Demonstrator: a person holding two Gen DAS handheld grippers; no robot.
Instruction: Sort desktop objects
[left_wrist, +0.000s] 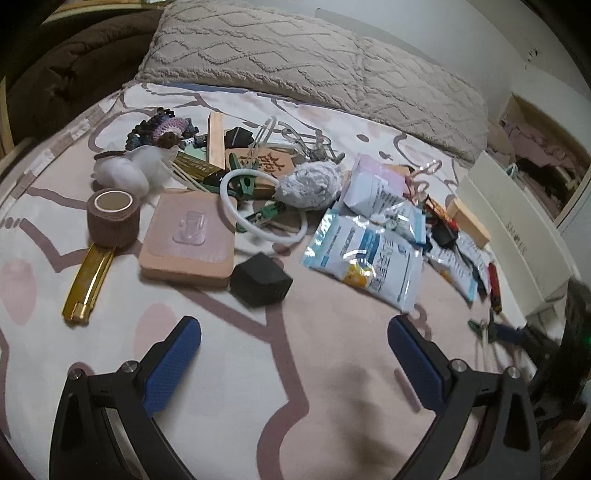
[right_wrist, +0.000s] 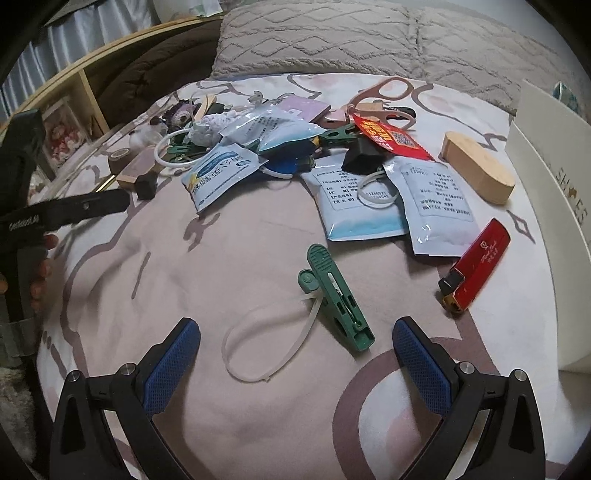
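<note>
Left wrist view: left tool (left_wrist: 294, 334), pads spread apart, empty, above patterned bed sheet (left_wrist: 258, 369). Ahead: black cube (left_wrist: 261, 280), pink pad (left_wrist: 190, 240), brown tape roll (left_wrist: 113, 216), gold cutter (left_wrist: 88, 282), mask packets (left_wrist: 365, 258), all heaped close together.

Right wrist view: right tool (right_wrist: 296, 334), pads apart, empty. Between them, just ahead: green clothes peg (right_wrist: 338, 297) with white loop (right_wrist: 266, 345) attached. Red lighter (right_wrist: 476, 267) near; white shoebox (right_wrist: 554, 206) at right.

Risk: loop snagging a pad, dragging the peg askew; soft bedding yielding under a pinch.
</note>
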